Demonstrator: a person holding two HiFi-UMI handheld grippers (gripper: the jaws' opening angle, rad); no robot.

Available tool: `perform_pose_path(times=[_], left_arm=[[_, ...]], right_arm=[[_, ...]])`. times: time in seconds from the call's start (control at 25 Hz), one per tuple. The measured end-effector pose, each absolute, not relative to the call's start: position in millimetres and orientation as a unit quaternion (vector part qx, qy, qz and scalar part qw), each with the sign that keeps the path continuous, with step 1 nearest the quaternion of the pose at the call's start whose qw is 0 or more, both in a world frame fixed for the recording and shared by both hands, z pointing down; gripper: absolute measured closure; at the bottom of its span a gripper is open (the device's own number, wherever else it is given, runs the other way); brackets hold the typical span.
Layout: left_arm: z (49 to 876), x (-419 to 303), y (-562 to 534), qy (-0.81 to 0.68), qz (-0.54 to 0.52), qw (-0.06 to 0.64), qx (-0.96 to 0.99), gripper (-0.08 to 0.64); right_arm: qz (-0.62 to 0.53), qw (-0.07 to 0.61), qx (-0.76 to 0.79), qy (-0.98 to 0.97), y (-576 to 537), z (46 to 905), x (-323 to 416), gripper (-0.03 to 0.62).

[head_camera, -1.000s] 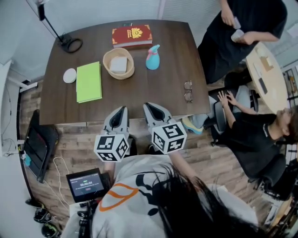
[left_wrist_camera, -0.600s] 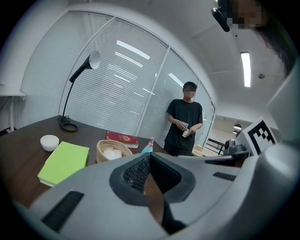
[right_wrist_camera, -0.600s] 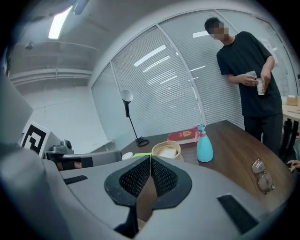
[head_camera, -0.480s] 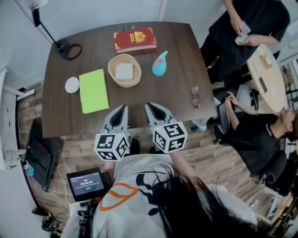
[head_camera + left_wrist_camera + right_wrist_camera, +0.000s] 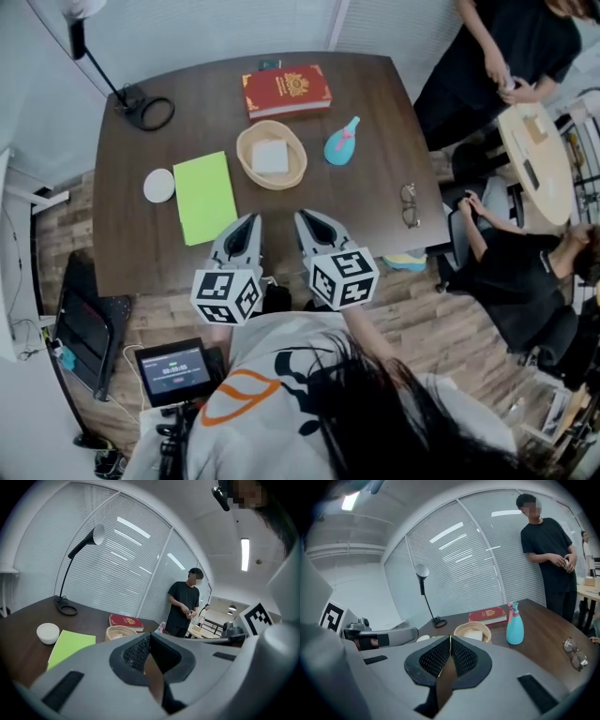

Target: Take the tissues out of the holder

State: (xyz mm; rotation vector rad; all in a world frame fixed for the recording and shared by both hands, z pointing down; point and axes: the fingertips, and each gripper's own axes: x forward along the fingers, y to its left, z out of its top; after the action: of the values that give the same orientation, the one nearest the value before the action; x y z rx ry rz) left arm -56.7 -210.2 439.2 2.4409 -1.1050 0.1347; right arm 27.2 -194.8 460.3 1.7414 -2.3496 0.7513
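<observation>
While the left gripper (image 5: 249, 221) and right gripper (image 5: 302, 217) are held over the near edge of the dark wood-grain table (image 5: 375, 192), ribbed jaws closed and empty, square white tissues (image 5: 271, 157) are seen inside the oval woven holder (image 5: 243, 156).

Dark brown wood-grain table (image 5: 375, 103) with a red book (image 5: 286, 91) on it, gold emblem on the cover. The holder (image 5: 246, 161) is pale tan woven stuff, and the tissues (image 5: 271, 156) are plain white. The spray bottle (image 5: 339, 146) is teal with a pink top, the folder (image 5: 204, 196) is lime green, and the little bowl (image 5: 158, 185) is white. The left gripper (image 5: 249, 223) and right gripper (image 5: 306, 218) are both grey — their cubes have black-and-white square markers.
</observation>
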Motion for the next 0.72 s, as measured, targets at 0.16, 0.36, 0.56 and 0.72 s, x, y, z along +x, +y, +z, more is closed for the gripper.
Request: perform_pose_path(times=[0.16,0.36,0.56,0.72], left_arm=[[441,-76,-234,-0.396,0.052,0.237,0.886,0.560],[454,-86,-228,-0.393,0.047,0.241,0.886,0.560],[462,-87,-223,-0.384,0.044,0.258,0.885,0.560],[467,-87,-221,-0.383,0.045,0.266,0.883,0.560]], right_arm=[[0.252,0.062,0.582,-0.771,-218,458,9,0.574],[0.248,0.068,0.584,-0.770,-208,471,-2,0.574],[0.251,0.077,0.590,-0.763,-201,476,1,0.574],[0.252,0.078,0.594,-0.760,-201,478,9,0.574]])
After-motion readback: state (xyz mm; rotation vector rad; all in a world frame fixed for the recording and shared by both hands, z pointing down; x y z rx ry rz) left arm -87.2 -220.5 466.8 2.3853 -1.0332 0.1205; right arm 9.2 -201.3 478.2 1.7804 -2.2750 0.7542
